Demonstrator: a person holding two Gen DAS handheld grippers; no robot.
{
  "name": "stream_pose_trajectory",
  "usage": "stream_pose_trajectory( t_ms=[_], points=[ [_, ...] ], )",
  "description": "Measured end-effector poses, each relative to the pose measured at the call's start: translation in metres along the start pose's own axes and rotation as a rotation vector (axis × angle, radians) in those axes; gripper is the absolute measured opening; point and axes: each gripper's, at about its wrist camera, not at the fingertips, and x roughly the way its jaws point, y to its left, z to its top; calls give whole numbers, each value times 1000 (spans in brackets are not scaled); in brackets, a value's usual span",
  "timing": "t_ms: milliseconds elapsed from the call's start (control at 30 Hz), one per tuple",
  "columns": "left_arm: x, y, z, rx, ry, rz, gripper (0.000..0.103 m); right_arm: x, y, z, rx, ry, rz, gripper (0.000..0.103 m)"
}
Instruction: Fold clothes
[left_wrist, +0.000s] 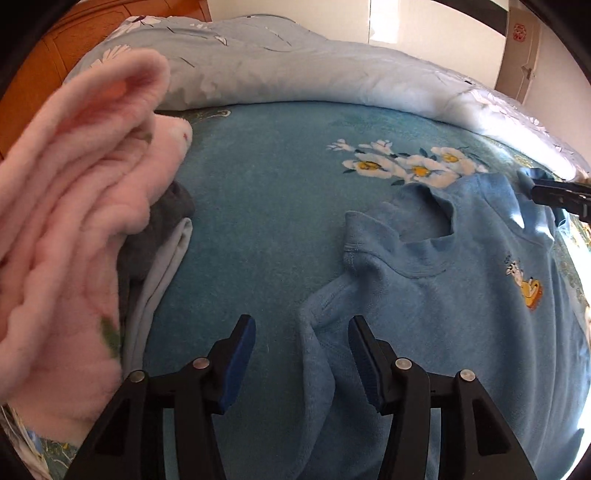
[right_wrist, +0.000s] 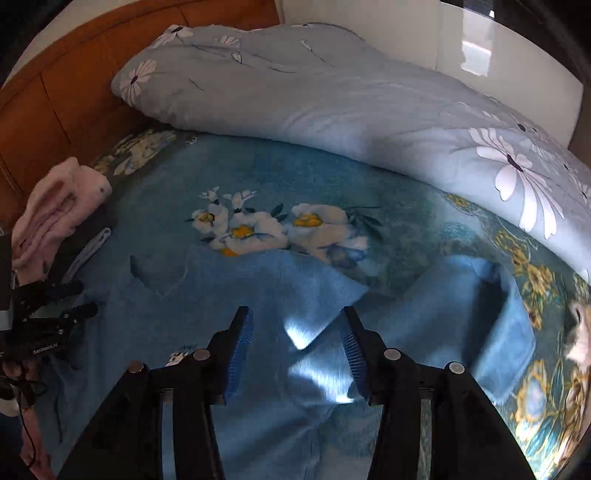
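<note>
A light blue fleece sweater (left_wrist: 461, 295) with a small cartoon patch lies spread on the blue floral bed cover (left_wrist: 266, 206). My left gripper (left_wrist: 301, 358) is open and empty just above its left sleeve. In the right wrist view the same sweater (right_wrist: 229, 288) lies flat, its right sleeve stretched to the right. My right gripper (right_wrist: 295, 350) is open and empty above the sweater's right shoulder. The right gripper (left_wrist: 554, 194) also shows at the far right of the left wrist view, beyond the collar. The left gripper (right_wrist: 55, 314) shows at the left edge of the right wrist view.
A pile of folded clothes, pink fleece (left_wrist: 66, 229) on top of grey and pale blue pieces, sits at the left; it also shows in the right wrist view (right_wrist: 55, 210). A rolled floral duvet (right_wrist: 332, 96) runs along the far side. A wooden headboard (right_wrist: 55, 92) stands behind.
</note>
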Motion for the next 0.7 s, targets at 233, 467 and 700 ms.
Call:
stream_pose_trajectory(
  t_ms=[233,467,700],
  points=[
    [11,-3,6,2,9,-30,49,51,-8,22,-71,40,-40,50],
    [8,-5,6,8,-9,-67,5,59,-18,14,6,90,18,7],
    [-12,-30,49,39,-115,-108,4,12,-44,14,53,-13,-107,5]
  ],
)
